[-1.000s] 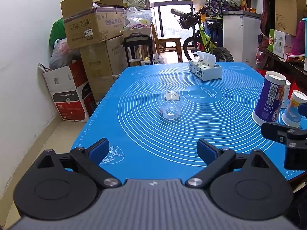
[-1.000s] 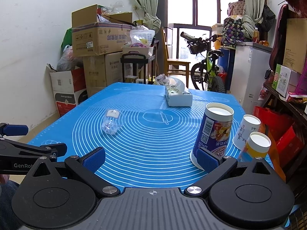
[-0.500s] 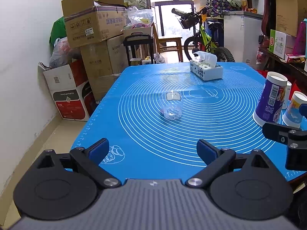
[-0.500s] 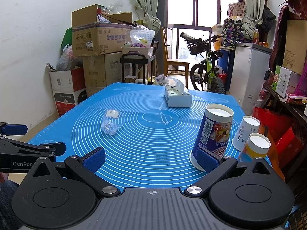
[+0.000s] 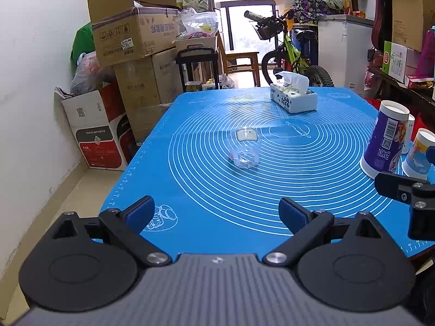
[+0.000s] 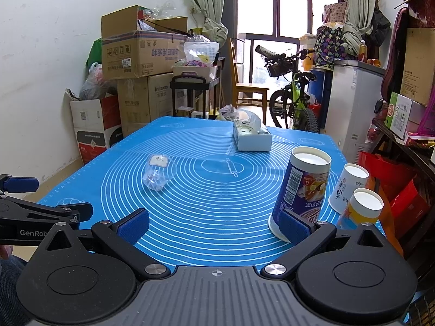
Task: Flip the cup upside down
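Clear plastic cup [image 5: 244, 150] [image 6: 158, 173] stood upright near the middle of the blue mat [image 5: 272, 184] [image 6: 217, 198] on the counter, white label on its far side, nothing touching it. It sat well ahead of both tools.

Left hand-held gripper [image 5: 216, 213] hovered at the near edge of the mat, jaws spread wide, nothing between the blue pads [image 5: 140, 213]. Right hand-held gripper [image 6: 214, 225] also wide open and empty, low over the near edge; its right pad [image 6: 295, 228] overlapped the base of the tall purple paper cup [image 6: 301, 190] [image 5: 386, 140] in the view, contact unclear.

That tall cup stood mouth-down at the mat's right side. Two smaller paper cups just beside it, also inverted: a white one [image 6: 349, 187] and a yellow-blue one [image 6: 361, 209] [image 5: 418, 153].

Tissue box [image 5: 293, 97] [image 6: 251, 135] at the far side of the mat, well apart from the clear cup. Cardboard boxes [image 5: 130, 40] stacked against the left wall, bicycle [image 5: 288, 54] by the window.
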Demonstrator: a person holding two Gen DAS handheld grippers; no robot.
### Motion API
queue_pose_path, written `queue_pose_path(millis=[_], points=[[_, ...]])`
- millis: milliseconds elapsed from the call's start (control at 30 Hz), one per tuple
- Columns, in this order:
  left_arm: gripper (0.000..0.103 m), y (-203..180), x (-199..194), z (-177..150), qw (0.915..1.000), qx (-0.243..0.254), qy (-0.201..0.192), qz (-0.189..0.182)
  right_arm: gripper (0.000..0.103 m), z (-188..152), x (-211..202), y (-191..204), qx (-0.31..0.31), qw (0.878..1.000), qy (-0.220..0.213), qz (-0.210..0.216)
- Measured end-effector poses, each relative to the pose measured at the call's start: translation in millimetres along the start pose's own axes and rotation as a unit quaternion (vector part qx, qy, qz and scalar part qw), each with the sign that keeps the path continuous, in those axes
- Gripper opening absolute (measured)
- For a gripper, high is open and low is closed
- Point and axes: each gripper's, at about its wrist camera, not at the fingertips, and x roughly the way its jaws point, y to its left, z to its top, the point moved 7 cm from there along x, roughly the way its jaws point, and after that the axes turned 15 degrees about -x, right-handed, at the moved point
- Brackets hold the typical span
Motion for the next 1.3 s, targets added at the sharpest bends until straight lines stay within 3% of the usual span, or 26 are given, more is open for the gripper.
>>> queue_pose_path(millis=[800, 1100, 1300], points=[[0.097, -5.7, 13.1, 2.2, 0.9999, 0.006, -0.008, 0.002, 0.101, 1.7, 11.4, -11.6, 0.01, 1.0, -0.003, -0.019], [0.097, -14.4, 43.0, 22.1, 0.9997, 0.01, -0.023, 0.002, 0.101, 14.4, 31.6, -25.9, 0.008, 0.999, -0.003, -0.051], [0.097, -19.7, 74.7, 34.3, 0.9994, -0.024, 0.007, -0.025, 0.101, 27.0, 51.0, -41.4, 0.021, 0.998, -0.009, -0.064]])
